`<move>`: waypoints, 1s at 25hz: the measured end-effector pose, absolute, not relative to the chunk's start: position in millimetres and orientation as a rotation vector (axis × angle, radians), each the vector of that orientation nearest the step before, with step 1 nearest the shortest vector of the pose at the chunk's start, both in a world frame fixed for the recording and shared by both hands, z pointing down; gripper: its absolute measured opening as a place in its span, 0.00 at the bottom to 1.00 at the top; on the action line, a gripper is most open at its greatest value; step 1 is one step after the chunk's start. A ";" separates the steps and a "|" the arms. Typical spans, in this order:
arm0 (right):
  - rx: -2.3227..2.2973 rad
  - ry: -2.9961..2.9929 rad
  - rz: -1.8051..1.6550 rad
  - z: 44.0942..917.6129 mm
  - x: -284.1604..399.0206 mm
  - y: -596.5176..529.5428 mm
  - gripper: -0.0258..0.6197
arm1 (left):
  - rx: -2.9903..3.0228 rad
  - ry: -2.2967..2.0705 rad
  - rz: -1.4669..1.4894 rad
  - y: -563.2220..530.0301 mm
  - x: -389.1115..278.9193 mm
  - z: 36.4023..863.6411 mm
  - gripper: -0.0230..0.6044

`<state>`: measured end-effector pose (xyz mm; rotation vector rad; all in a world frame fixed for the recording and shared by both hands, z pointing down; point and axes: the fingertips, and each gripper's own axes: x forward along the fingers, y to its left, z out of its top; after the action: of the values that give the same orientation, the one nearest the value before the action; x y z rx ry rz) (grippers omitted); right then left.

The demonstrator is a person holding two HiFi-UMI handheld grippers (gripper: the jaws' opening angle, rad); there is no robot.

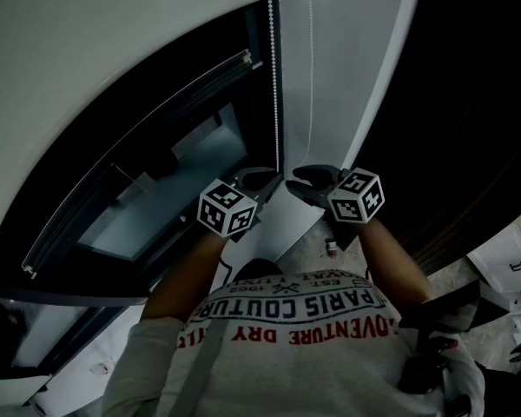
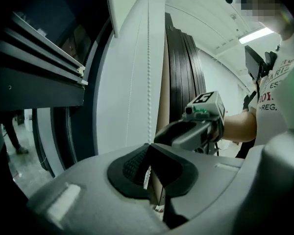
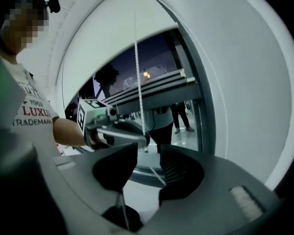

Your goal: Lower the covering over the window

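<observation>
A white roller blind hangs partway down a dark window, its bottom bar crossing the glass. A white bead chain drops beside the frame. My left gripper is shut on this chain, which runs straight down into the closed jaws in the left gripper view. My right gripper sits just to its right at the same height. Its jaws stand open with nothing pressed between the pads. The bead chain hangs ahead of them, toward the left gripper.
A white wall panel rises to the right of the chain, with a thinner cord along it. Dark slats stand further right. The person's torso fills the bottom of the head view. People stand beyond the glass.
</observation>
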<state>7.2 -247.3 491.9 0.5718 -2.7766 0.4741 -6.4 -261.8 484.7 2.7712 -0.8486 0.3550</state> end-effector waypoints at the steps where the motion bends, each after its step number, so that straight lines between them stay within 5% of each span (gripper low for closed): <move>1: 0.576 -2.808 0.441 475.4 7.0 -249.7 0.25 | 2.775 -0.844 0.361 -260.9 -5.1 484.4 0.04; 12: 0.632 -3.005 0.149 339.8 -1.8 -261.5 0.17 | 2.808 -0.790 0.377 -243.3 18.7 474.8 0.04; 15: 0.667 -3.017 0.145 329.8 -1.7 -262.4 0.05 | 2.814 -0.782 0.376 -240.7 20.6 474.2 0.04; 25: 0.692 -3.044 0.161 334.2 3.4 -256.4 0.05 | 2.818 -0.773 0.392 -234.8 23.0 479.2 0.04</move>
<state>3.4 -256.4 334.2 0.6923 -3.0444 0.1607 23.0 -234.8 479.2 2.8176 -0.7727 0.3921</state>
